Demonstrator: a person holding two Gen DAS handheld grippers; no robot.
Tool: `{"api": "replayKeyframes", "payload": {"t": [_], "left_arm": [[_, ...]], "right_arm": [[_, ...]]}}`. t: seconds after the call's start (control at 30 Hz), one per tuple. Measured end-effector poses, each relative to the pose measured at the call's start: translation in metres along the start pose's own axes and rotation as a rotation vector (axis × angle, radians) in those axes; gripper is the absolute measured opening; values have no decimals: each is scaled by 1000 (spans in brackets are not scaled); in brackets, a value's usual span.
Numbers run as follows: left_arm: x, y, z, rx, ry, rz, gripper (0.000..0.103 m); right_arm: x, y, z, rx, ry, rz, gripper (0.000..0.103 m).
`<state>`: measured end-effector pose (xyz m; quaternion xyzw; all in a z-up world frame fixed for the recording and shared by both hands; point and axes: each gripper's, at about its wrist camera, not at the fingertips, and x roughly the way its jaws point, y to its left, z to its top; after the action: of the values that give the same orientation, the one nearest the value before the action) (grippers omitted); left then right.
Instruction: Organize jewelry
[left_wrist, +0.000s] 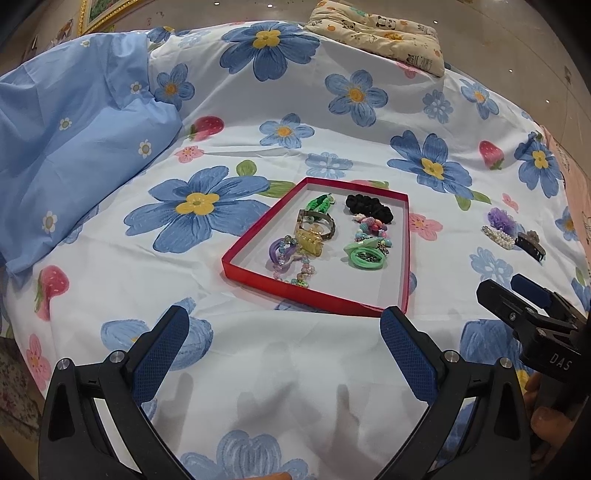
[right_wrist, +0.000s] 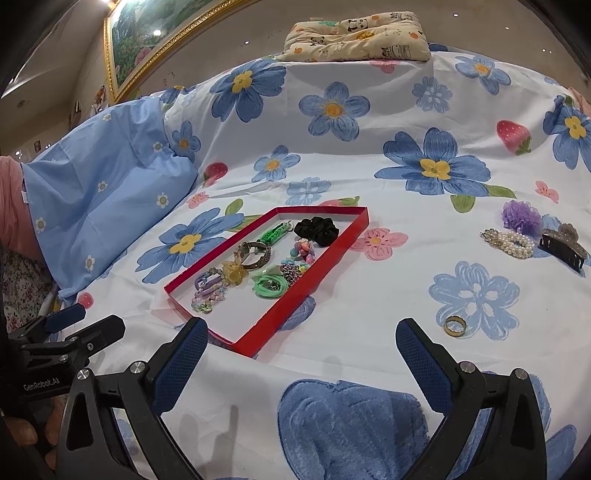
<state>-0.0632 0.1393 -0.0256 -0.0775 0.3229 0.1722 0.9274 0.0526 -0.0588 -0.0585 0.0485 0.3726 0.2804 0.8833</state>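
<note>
We are putting the jewelry away, and we are partway done. On our left, the left gripper (left_wrist: 284, 349) hangs wide apart with nothing in it, just in front of the red tray (left_wrist: 406, 258). The tray lies flat on the flowery bedsheet (left_wrist: 258, 158). Inside it we see a black scrunchie (left_wrist: 369, 208), a green hair tie (left_wrist: 365, 256), a bangle (left_wrist: 317, 223) and some beads.

More to the right, four things wait on the sheet: a gold ring (right_wrist: 455, 325), a pearl clip (right_wrist: 511, 242), a purple flower (right_wrist: 521, 218) and a dark claw clip (right_wrist: 561, 245). The right gripper (right_wrist: 301, 356) is wide apart too, and empty. The ring sits just beside its right finger, so we think we grab it next, gently, because it is tiny.

We can read "DAS" on one gripper and "GenRobot.AI" on the other.
</note>
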Motion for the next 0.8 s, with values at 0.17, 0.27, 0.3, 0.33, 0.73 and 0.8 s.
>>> {"api": "replayKeyframes", "payload": {"t": [0.17,0.27,0.3,0.33,0.73,0.8], "left_arm": [[0,-1,0,6,-1,4,103],[0,-1,0,5,-1,3,103],[0,-1,0,5,0,5,103],[0,-1,0,5,0,4,103],[0,-1,-1,7,1,4,103],[0,-1,-1,7,1,5,103]], "right_arm": [[0,1,0,-1,0,2,103],[-1,2,0,-4,-1,2,103],[-1,2,0,-5,-2,2,103],[-1,2,0,-4,-1,3,103],[-1,2,1,-5,-1,7,103],[-2,2,1,-6,0,7,103]]}}
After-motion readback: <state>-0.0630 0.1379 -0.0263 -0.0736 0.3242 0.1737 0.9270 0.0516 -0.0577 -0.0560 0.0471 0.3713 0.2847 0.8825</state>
